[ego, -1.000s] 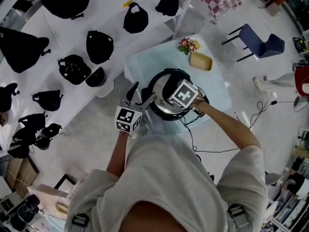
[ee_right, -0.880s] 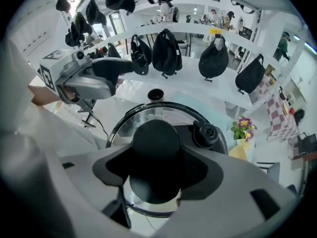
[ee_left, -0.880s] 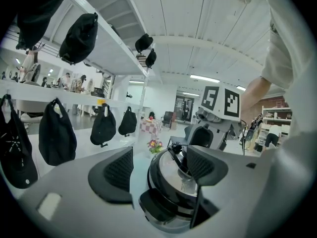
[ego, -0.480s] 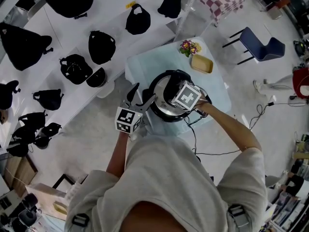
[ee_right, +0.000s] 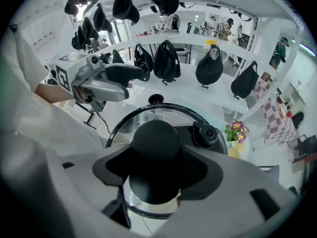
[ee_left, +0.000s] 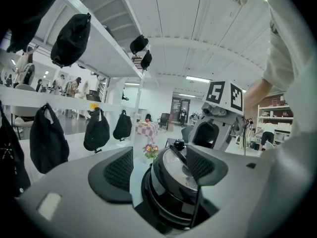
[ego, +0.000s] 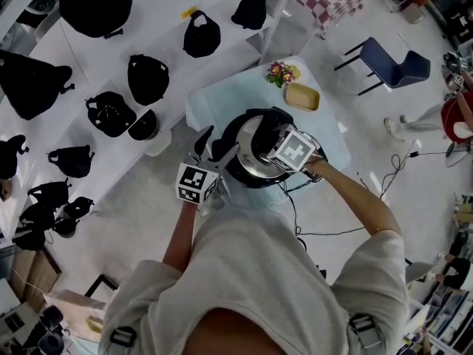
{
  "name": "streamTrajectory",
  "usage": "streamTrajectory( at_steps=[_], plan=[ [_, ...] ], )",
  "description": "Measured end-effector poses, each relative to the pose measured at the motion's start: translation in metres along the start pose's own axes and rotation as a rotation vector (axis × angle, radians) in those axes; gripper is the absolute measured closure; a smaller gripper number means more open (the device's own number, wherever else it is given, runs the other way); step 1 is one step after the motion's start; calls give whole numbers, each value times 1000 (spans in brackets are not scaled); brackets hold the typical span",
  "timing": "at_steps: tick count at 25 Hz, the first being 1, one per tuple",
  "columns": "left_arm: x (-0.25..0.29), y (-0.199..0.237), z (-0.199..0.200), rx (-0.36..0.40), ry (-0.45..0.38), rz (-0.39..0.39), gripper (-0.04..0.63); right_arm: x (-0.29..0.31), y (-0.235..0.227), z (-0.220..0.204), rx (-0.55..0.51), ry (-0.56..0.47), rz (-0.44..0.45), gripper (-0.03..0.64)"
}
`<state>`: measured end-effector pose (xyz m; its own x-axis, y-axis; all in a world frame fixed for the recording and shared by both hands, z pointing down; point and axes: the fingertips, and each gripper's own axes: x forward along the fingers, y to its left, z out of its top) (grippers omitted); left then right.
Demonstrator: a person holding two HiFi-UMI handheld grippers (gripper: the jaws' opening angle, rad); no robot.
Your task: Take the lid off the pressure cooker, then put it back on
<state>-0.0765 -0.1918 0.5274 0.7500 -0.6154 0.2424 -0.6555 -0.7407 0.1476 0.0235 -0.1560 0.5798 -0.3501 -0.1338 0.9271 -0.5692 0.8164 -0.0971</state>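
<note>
The pressure cooker stands on a small table with a pale blue cloth. Its lid has a black rim and rests on the pot. My right gripper points steeply down over the lid. Its jaws are shut on the round black lid knob, one pad on each side. Beside the knob sits a black valve. My left gripper is held level at the cooker's left side. It is open, and the cooker shows beyond the gap between its fingers without touching them.
A flower pot and a yellow tray sit at the table's far side. White shelves with several black bags run along the left. A blue chair stands at the right. A cable trails on the floor.
</note>
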Motion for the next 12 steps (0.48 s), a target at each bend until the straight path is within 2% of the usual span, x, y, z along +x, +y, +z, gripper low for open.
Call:
streamTrajectory(
  at_steps=[6,12],
  plan=[
    [26,-31,2,27,6,-95,264,-22,-9,-32,75,-25,-58,347],
    [56,-72,7,58,13,-205,264,-51,-16,-91,211,-34,-110,347]
  ],
)
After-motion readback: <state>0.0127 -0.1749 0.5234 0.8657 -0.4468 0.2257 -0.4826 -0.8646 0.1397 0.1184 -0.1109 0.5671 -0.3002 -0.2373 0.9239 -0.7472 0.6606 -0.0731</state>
